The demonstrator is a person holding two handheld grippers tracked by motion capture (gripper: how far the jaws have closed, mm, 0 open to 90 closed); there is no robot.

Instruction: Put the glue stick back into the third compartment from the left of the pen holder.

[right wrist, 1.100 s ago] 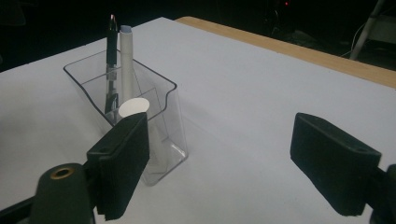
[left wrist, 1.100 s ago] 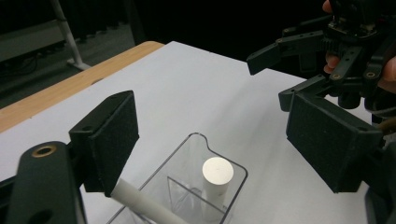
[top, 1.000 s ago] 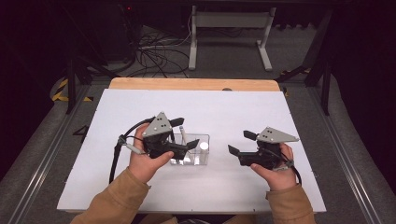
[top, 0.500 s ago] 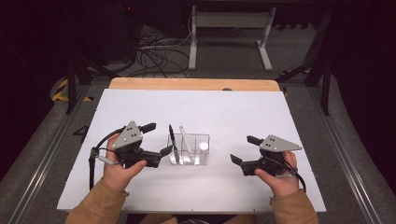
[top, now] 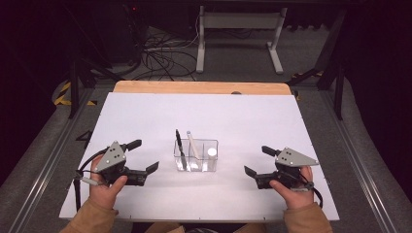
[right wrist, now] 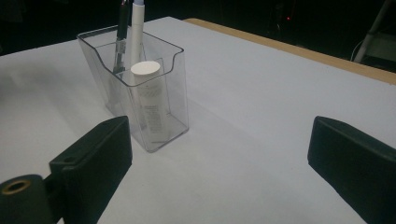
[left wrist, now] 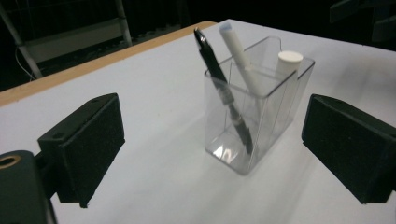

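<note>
Clear holder (top: 196,155) mid-tabletop (top: 145,116), between my grippers, apart from both | left gripper (top: 141,167) fingers just opened wide, nothing in them | right gripper (top: 256,177) fingers just opened too, empty | risk: a careless sideways sweep could tip the light holder, spilling the black pen (left wrist: 223,93), white pen (left wrist: 240,58) and white tube (right wrist: 150,100).

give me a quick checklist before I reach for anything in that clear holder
1. Left claw open, nothing in it: ok.
2. Right claw open, nothing in it: ok.
3. Clear holder upright on the white table: ok.
4. Black pen and white pen lean in one compartment, tops free: ok.
5. White tube upright in the other compartment: ok.
6. Holder fixed to the table: cannot tell.
</note>
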